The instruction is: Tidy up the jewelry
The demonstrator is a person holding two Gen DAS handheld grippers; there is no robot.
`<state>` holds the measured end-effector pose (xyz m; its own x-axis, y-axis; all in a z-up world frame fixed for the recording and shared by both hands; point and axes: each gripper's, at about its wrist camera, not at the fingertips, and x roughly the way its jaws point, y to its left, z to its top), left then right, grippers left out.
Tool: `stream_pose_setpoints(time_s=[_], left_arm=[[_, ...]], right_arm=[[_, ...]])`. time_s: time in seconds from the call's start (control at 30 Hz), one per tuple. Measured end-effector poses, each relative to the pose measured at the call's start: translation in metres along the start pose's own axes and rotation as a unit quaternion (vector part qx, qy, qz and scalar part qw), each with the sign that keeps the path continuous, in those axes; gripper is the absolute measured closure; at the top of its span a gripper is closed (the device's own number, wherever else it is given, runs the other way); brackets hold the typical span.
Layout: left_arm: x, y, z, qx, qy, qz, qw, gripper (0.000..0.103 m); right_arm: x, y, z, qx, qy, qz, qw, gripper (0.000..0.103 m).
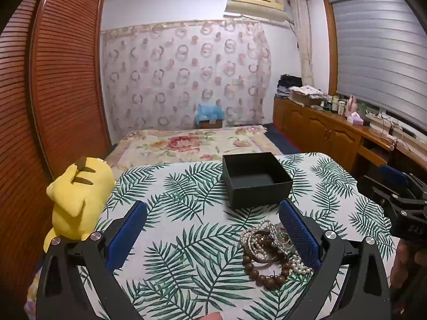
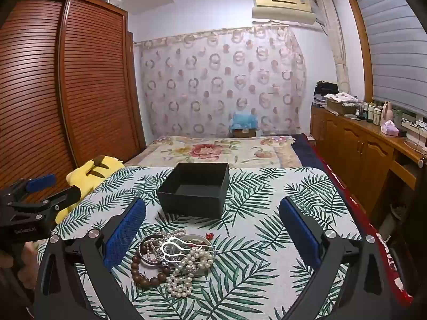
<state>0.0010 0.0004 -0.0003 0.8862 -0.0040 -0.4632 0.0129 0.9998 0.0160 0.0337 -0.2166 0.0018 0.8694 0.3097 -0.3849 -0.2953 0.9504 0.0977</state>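
Nothing done: box [image 2: 194, 189] empty, jewelry [image 2: 173, 258] heaped on table [image 2: 280, 240]. Our left gripper [image 1: 213, 226] and right gripper [image 2: 213, 224] both spread wide, holding nothing. All pieces left.

White raised letters reading "DAS" are showing on the black body of the right gripper [image 1: 395, 186], seen from the left wrist view. From the right wrist view, a small white word is showing on the body of the left gripper [image 2: 45, 186]; it is looking like "GenRobot.AI" but is too blurred to be sure
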Motion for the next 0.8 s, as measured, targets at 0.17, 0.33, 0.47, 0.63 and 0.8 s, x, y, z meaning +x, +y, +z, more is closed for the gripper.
stream_pose_setpoints(time_s=[0.17, 0.33, 0.47, 0.63, 0.8], left_arm=[[-0.0013, 0.0005, 0.0000, -0.001, -0.008, -0.002, 1.0000, 0.007], [-0.0009, 0.0002, 0.0001, 0.000, -0.008, 0.000, 1.0000, 0.007], [-0.0001, 0.0011, 0.0005, -0.001, -0.008, 0.001, 1.0000, 0.007], [-0.0001, -0.0025, 0.0015, 0.000, -0.011, -0.001, 0.9999, 0.007], [-0.0061, -0.0008, 0.0055, -0.001, -0.015, -0.002, 0.9999, 0.007]], right_arm=[[0.0005, 0.0003, 0.0002, -0.003, 0.002, 0.000, 1.000, 0.002], [0.0009, -0.0007, 0.0005, 0.000, 0.003, 0.000, 1.000, 0.002], [0.0002, -0.0010, 0.0012, 0.000, 0.003, 0.001, 1.000, 0.002], [0.0001, -0.0011, 0.0018, 0.000, 0.002, 0.000, 1.000, 0.002], [-0.0017, -0.0017, -0.0004, 0.000, 0.002, 0.001, 1.000, 0.002]])
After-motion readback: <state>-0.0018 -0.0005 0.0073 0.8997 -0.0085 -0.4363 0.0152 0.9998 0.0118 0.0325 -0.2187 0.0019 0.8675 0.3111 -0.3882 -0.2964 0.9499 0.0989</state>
